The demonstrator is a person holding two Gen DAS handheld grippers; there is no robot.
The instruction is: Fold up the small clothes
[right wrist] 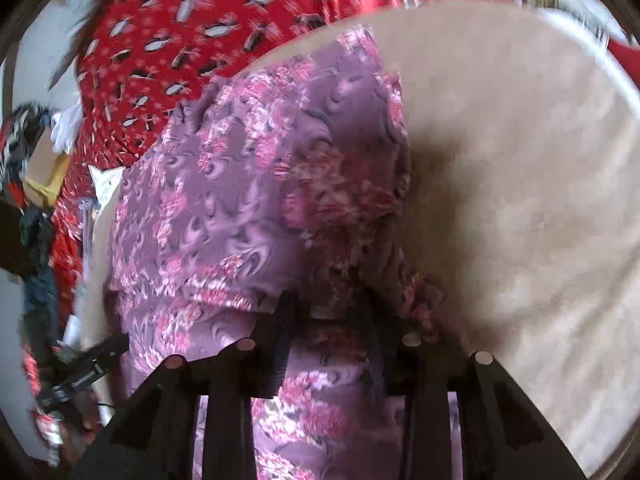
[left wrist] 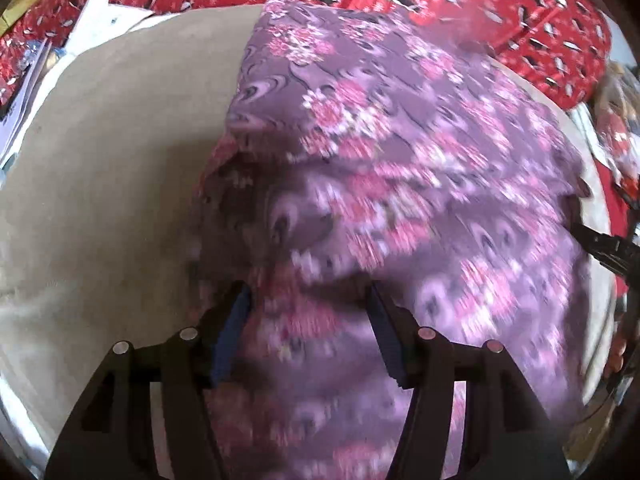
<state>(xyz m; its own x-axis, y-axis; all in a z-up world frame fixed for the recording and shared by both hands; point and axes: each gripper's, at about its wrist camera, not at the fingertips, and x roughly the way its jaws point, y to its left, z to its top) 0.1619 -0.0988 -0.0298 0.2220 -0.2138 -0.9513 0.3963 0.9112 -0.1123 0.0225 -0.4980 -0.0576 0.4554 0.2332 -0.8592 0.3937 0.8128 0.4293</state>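
Purple floral garment (left wrist: 360, 160) fills the near field of both views, bunched in folds on a round beige surface (left wrist: 120, 140). No brand, label or writing can be read anywhere; much of the cloth is smeared by blur.

Left gripper (left wrist: 310, 300), at 6 o'clock in its own view, has its fingers (left wrist: 236, 320) standing about half open with the cloth lying between them; the blue pads do not appear to press on it. Right gripper (right wrist: 326, 304), at 6 o'clock in the right wrist view, has its fingers (right wrist: 286, 320) closer together, with a fold of cloth rising between them; whether the pads grip it cannot be told. In the left view the other gripper's dark tip shows at 3 o'clock at the garment's edge.

Beyond the garment the beige surface runs bare toward 9 o'clock in the left view and 3 o'clock in the right. Farther off, from 10 to 2 o'clock, lies a red patterned cloth (left wrist: 480, 0) with black-and-white motifs, with white papers (left wrist: 100, 16) at 10 o'clock.
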